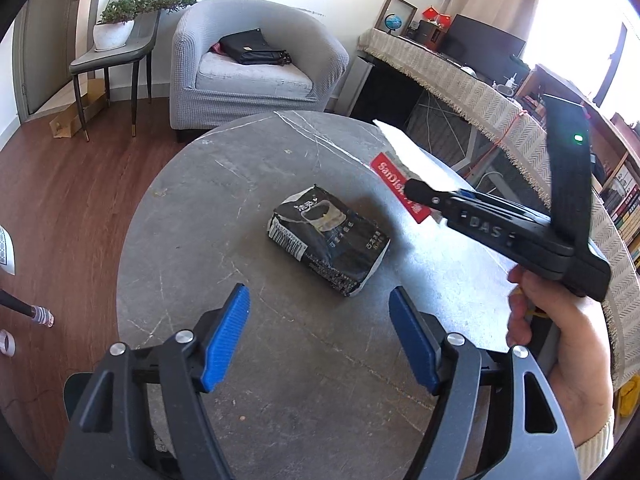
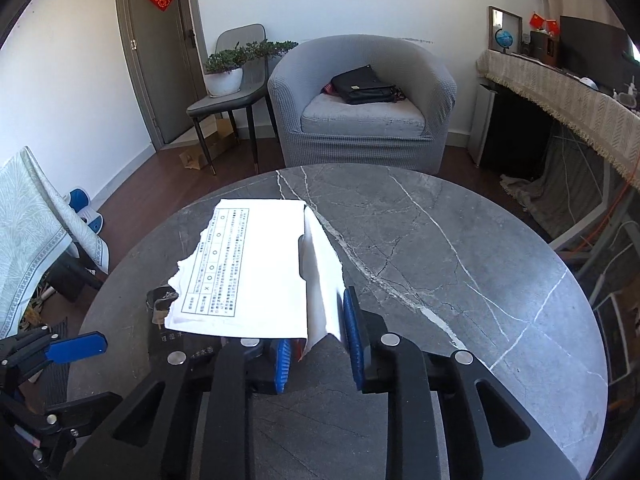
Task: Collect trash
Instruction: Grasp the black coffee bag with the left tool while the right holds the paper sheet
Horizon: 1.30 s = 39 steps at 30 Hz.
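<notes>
A crumpled black snack wrapper [image 1: 328, 238] lies in the middle of the round grey marble table [image 1: 200, 208]. My left gripper [image 1: 318, 338] is open and empty, just short of the wrapper. My right gripper [image 2: 318, 340] is shut on a torn red-and-white SanDisk card package [image 2: 248, 276] and holds it above the table; the package [image 1: 404, 178] and the right gripper [image 1: 420, 192] also show in the left wrist view, beyond the wrapper. In the right wrist view the package hides most of the wrapper [image 2: 160, 304].
A grey armchair [image 1: 256, 68] with a black bag [image 1: 254, 48] stands behind the table. A chair with a potted plant [image 1: 116, 28] is at the far left. A cloth-covered desk [image 1: 480, 96] runs along the right. The floor is wood.
</notes>
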Each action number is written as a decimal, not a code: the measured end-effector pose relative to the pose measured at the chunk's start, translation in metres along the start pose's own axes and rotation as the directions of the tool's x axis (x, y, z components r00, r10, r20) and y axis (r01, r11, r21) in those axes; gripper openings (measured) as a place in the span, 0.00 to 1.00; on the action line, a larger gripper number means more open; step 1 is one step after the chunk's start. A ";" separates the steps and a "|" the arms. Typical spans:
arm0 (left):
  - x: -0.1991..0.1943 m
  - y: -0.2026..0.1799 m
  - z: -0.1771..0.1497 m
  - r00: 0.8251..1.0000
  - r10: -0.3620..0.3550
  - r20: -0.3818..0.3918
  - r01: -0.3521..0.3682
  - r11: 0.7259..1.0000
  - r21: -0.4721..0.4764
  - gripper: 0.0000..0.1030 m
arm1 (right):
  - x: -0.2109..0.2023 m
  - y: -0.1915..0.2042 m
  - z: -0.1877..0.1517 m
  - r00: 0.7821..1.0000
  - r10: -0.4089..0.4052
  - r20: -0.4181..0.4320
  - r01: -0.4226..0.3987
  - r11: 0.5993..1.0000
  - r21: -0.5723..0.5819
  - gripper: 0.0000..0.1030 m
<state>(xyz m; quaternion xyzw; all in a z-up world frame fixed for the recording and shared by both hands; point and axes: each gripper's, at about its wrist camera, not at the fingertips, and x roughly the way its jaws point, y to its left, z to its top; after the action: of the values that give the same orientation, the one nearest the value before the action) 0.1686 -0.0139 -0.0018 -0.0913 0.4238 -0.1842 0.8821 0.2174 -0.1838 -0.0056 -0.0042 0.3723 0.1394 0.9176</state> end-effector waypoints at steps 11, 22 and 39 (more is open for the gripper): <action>0.014 -0.014 0.015 0.999 0.051 -0.008 -0.048 0.984 0.174 0.88 | -0.027 -0.034 -0.006 0.993 0.111 0.039 -0.115 0.988 0.099 0.23; 0.049 -0.019 0.034 0.990 0.100 -0.102 -0.047 0.902 0.429 0.91 | -0.030 -0.039 -0.009 0.989 0.148 0.030 -0.150 0.984 0.095 0.23; 0.077 -0.021 0.034 0.984 0.005 -0.176 0.080 0.877 0.473 0.74 | -0.037 -0.047 -0.014 0.988 0.155 0.016 -0.155 0.983 0.100 0.23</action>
<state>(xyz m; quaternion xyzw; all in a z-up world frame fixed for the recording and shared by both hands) 0.2338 -0.0637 -0.0286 0.1373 0.4378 -0.3072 0.8337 0.1947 -0.2400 0.0052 0.0716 0.3743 0.1915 0.9045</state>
